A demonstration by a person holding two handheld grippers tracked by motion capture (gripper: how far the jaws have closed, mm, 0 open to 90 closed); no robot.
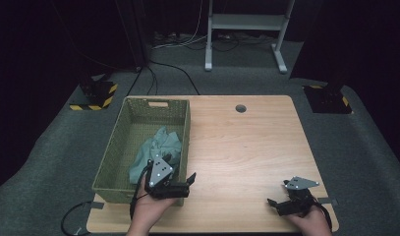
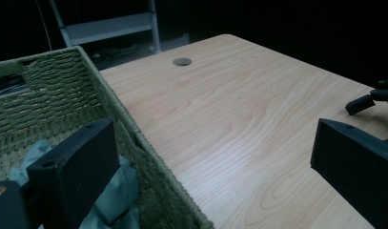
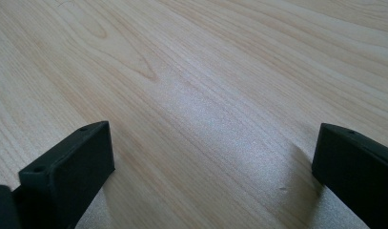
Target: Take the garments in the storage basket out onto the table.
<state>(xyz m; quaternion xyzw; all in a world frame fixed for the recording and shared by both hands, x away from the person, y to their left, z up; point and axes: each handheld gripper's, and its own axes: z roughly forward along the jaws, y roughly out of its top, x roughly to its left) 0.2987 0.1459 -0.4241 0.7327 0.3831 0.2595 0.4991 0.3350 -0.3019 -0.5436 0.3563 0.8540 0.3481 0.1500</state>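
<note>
The pale wooden rectangular counter [image 1: 246,147] is carrying everything, its grain running from the person's side toward the far edge, with a small round grey hole [image 1: 241,108] sitting near that far edge. The high view is showing the whole counter and the grey carpet around it, while the right tool view is showing only bare wood grain between two black jaws.

The olive-green woven rectangular basket [image 1: 138,105] is standing on the counter's left part, its long axis running from the near edge to the far edge, a handle slot cut in its far wall. The left tool view is bringing out its coarse plaited weave [image 2: 63,90] and rounded rim, which the high view is rendering only as fine mesh.

A crumpled pale teal cloth [image 1: 160,145] is lying inside the basket, bunched toward the near right corner, soft and folded, with no clear long axis; it is showing beside the jaw in the left tool view too [image 2: 115,191].

The left tool [image 1: 187,183] is hovering at the basket's near right corner, jaws standing wide apart and holding nothing, pointing right across the counter.

The right tool [image 1: 272,202] is resting low near the counter's near right corner, jaws spread wide, empty, pointing left.
</note>
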